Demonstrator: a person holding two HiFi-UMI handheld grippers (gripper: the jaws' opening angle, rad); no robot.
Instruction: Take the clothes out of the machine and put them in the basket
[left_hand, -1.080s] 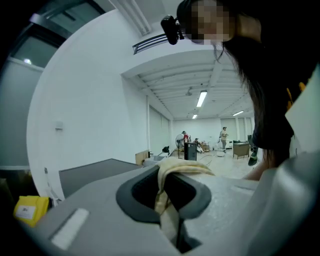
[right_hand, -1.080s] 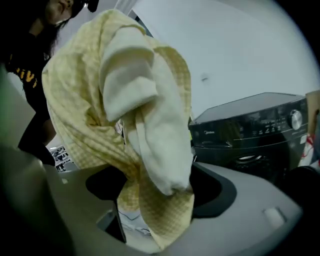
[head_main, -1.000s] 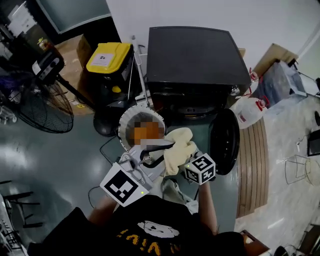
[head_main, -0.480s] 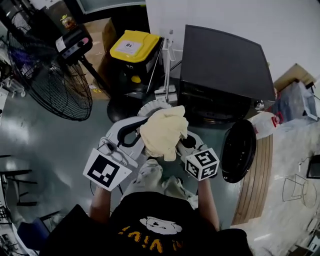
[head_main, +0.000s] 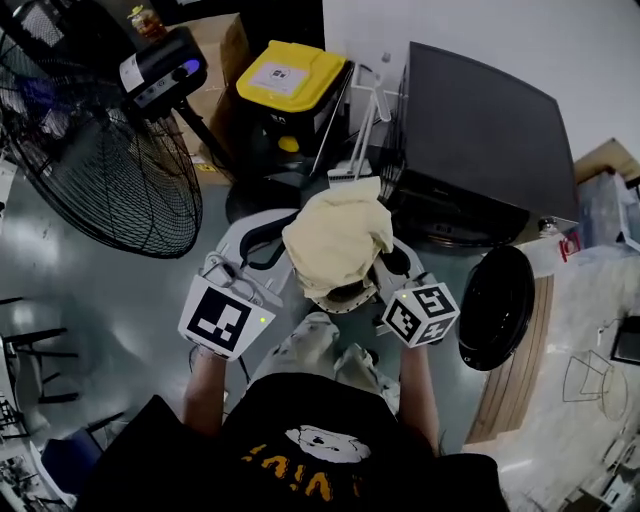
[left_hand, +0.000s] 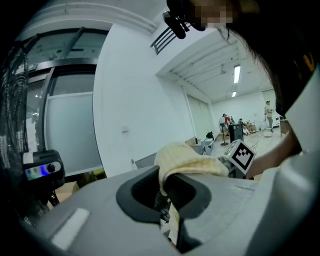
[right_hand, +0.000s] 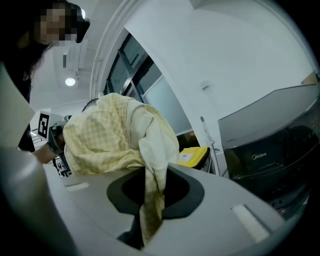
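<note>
The yellow checked cloth (head_main: 338, 240) hangs bunched in the air in front of the person's chest, held up between both grippers and just short of the black washing machine (head_main: 480, 140), whose front reads "Midea". It is a loose heap with no clear long axis; one tail droops straight down.

The left gripper (head_main: 280, 255) pinches a fold of it from the left. The right gripper (head_main: 388, 268) has just been closing its jaws, and they now clamp that hanging tail. Both point nearly level, forearms stretched forward.

The round machine door (head_main: 495, 308) stands open at the right. A yellow-lidded bin (head_main: 292, 75) and a fan (head_main: 95, 150) stand further left.
</note>
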